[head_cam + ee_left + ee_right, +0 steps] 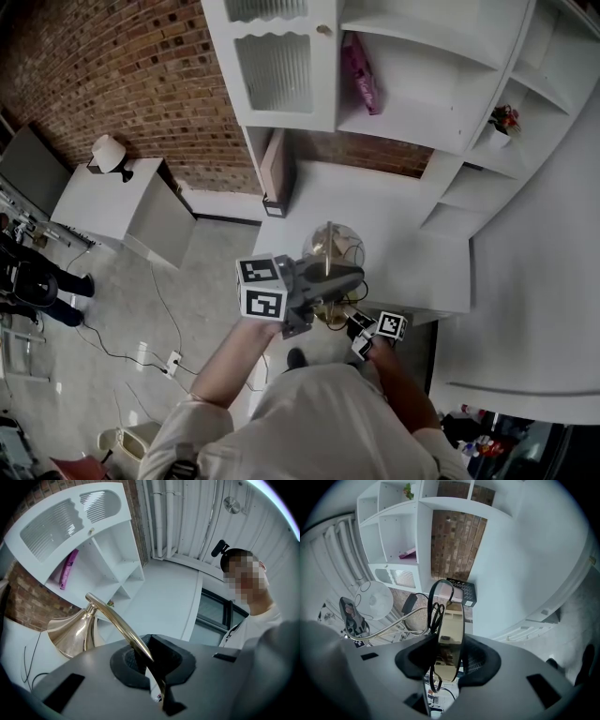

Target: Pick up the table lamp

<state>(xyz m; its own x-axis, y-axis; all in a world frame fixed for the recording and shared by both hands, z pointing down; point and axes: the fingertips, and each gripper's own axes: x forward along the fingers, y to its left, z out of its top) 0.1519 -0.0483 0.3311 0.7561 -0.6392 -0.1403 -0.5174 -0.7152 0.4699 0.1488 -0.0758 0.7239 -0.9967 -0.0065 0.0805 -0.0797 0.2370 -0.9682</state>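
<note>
Firmly gripped | table lamp [328, 246] held at the near edge of the white desk [412, 239] | left gripper [349, 277] clamped tight on its curved brass arm [112, 616] | right gripper [359, 330] part-closed on the brass base [451, 634] rim (black cord [436, 606] looped alongside)

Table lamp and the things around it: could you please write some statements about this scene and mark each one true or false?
1. The left tongs are shut on the lamp's thin brass arm. True.
2. The right tongs hold nothing. False: they grip the lamp's brass base by its edge.
3. A black cord runs beside that base. True.
4. The pink object lies on the floor. False: it stands on a white shelf.
</note>
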